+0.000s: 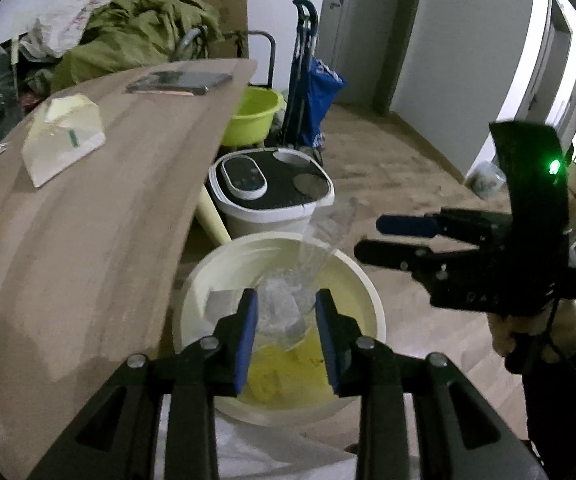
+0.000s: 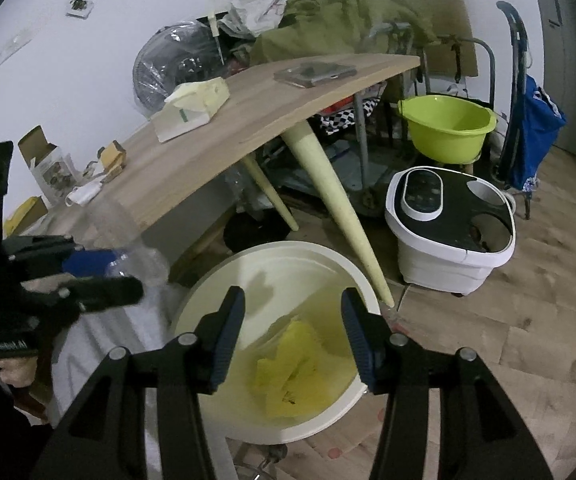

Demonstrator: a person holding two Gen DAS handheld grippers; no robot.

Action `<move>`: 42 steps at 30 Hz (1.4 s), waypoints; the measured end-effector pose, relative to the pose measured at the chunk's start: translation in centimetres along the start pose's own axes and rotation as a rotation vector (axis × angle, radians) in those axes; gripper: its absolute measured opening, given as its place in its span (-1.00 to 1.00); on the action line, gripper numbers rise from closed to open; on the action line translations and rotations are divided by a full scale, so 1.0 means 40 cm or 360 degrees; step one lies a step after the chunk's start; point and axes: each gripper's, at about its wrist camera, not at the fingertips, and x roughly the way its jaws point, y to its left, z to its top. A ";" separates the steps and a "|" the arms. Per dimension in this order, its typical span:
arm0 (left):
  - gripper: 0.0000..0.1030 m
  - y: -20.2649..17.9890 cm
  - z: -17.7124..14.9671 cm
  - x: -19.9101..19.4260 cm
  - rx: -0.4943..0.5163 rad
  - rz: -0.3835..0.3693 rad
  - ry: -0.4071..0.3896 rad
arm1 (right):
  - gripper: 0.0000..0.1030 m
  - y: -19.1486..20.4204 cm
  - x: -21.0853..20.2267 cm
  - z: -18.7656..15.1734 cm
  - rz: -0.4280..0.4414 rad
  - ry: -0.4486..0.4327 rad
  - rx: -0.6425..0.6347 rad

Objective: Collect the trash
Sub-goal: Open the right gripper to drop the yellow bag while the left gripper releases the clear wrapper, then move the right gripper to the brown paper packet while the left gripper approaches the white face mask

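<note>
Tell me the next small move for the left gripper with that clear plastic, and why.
Probably open the left gripper and let go. It holds the clear plastic bottle right above the cream bin, where yellow paper already lies. The right gripper is open and empty, so nothing else needs dropping.

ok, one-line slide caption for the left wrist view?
Left tool holds a crumpled clear plastic bottle over the cream bin; right tool open alongside.

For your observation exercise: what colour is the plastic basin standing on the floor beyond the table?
Lime green basin, clearest in the right wrist view.
</note>
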 end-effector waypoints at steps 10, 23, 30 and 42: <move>-0.13 0.005 0.005 0.005 -0.0065 0.0006 0.0003 | -0.07 0.003 -0.001 -0.002 -0.0020 0.0001 0.0007; -0.10 0.003 0.006 -0.082 -0.0056 0.0017 -0.0135 | -0.07 0.055 -0.024 0.022 -0.0026 -0.0029 -0.0070; -0.10 0.041 -0.005 -0.150 -0.0106 0.0065 -0.0223 | -0.07 0.119 -0.033 0.061 -0.0002 -0.0065 -0.0151; -0.10 0.130 -0.023 -0.235 -0.0206 0.0164 -0.0314 | -0.07 0.254 -0.019 0.128 0.0067 -0.0098 -0.0297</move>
